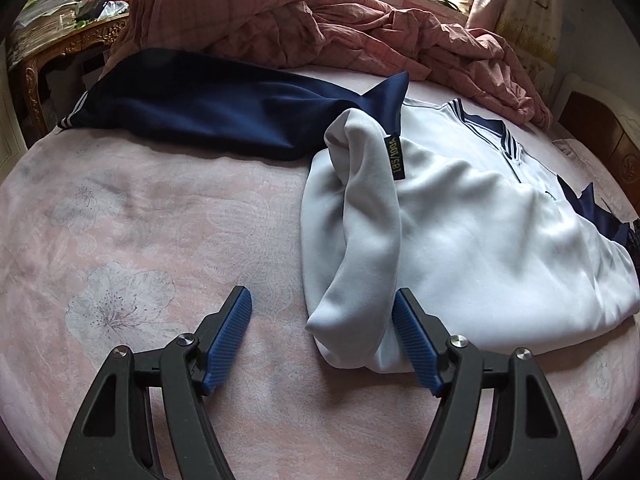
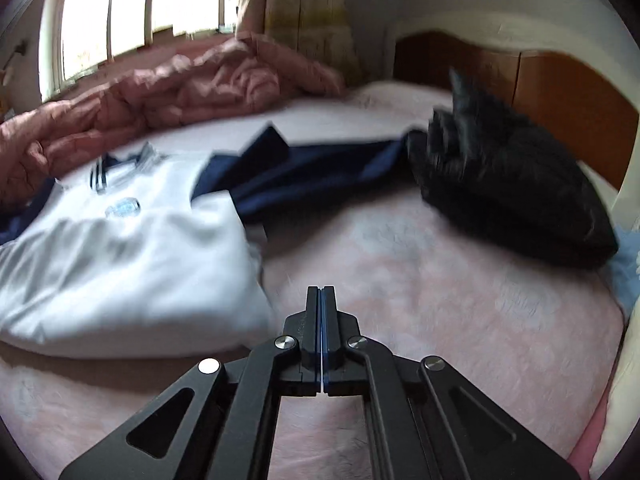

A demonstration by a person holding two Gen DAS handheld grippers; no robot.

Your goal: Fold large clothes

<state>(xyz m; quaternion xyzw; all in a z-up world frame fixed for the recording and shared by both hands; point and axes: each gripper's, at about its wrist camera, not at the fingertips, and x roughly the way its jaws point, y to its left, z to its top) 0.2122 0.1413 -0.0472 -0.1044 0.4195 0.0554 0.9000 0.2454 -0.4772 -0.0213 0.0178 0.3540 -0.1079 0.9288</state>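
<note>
- White sweatshirt (image 1: 472, 236) lying partly folded on the pink bedsheet (image 1: 132, 240), collar with navy stripes toward the crumpled pink quilt (image 1: 320, 28).
- One edge of the sweatshirt turned over, showing grey lining and a dark size label (image 1: 395, 157) (print too small to read reliably).
- Navy sleeve (image 1: 208, 108) stretched out from the sweatshirt's far side, striped cuff at its outer end.
- Left gripper (image 1: 322, 312) spread wide at the sweatshirt's near corner; turned-over fabric between the blue pads (image 1: 416, 344), one pad just against it, the other on bare sheet, nothing clamped.
- Right gripper (image 2: 321, 294) clenched fully, pad against pad, nothing between, just beside the sweatshirt's near hem on bare sheet (view blurred).
- Second navy sleeve (image 2: 312, 168) running from the sweatshirt toward a black garment (image 2: 508, 196) near the wooden headboard (image 2: 560, 92).
- Window (image 2: 132, 8) beyond the quilt, behind the sweatshirt.
</note>
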